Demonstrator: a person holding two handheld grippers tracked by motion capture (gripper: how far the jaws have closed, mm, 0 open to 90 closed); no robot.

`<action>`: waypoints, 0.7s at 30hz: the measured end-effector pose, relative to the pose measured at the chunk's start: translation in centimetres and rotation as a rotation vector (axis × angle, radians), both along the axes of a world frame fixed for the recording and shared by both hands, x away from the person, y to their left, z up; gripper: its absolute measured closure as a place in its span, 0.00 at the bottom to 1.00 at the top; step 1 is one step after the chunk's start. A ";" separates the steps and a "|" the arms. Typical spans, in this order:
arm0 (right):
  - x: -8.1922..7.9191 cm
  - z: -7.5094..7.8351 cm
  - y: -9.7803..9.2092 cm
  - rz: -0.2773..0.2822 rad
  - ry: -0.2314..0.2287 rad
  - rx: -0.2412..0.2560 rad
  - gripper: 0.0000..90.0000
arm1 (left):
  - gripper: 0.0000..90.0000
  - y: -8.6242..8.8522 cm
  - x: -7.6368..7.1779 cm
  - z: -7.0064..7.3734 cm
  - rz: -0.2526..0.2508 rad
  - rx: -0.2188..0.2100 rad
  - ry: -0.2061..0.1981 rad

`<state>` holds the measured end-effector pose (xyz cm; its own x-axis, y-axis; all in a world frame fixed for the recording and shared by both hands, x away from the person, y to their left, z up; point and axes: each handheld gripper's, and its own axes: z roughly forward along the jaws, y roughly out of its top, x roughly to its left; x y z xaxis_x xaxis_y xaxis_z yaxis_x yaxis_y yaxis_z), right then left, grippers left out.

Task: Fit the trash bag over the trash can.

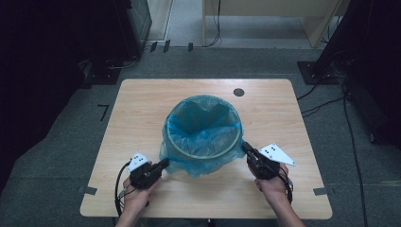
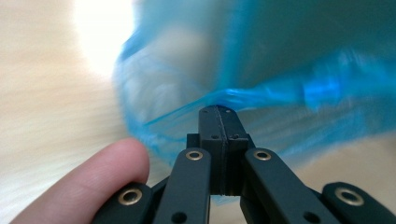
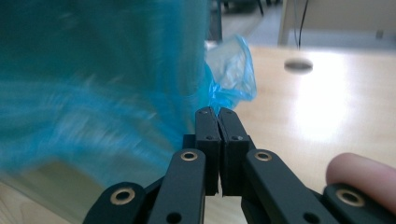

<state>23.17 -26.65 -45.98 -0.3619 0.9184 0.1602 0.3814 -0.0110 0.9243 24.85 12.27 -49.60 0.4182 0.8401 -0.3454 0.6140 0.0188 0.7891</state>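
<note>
High view: I see a bin [image 1: 202,142] lined with a blue bag [image 1: 189,163] at the middle of the desk [image 1: 142,109]. My left tool [image 1: 163,164] touches the bag's overhang at the bin's near left; my right tool [image 1: 246,147] meets it at the near right.

Left gripper view: the jaws are pressed together on a fold of the bag [image 2: 187,116].

Right gripper view: the jaws are together, pinching the bag's edge [image 3: 229,88].
</note>
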 end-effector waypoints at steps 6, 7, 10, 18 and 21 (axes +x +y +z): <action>1.1 -2.9 -0.1 -0.032 0.162 -0.031 1.00 | 1.00 2.5 1.0 -0.7 0.148 0.042 0.035; 1.2 -3.3 0.0 -0.030 0.188 -0.049 1.00 | 1.00 2.5 1.0 -0.8 0.163 0.061 0.032; 1.5 -4.5 0.4 -0.023 0.268 -0.077 1.00 | 1.00 2.7 1.2 -1.1 0.181 0.090 0.043; 1.1 -5.3 0.9 0.045 0.221 -0.166 0.76 | 0.77 3.6 1.1 -1.6 0.186 0.066 0.014; 0.7 -4.8 0.0 0.080 0.146 -0.141 0.59 | 0.46 4.3 0.8 -1.1 0.131 0.003 -0.058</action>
<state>23.91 -26.64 -50.74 -0.4168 0.9047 0.0884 0.5060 0.1502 0.8493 25.65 16.57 -50.74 0.3235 0.8900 -0.3213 0.5601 0.0935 0.8231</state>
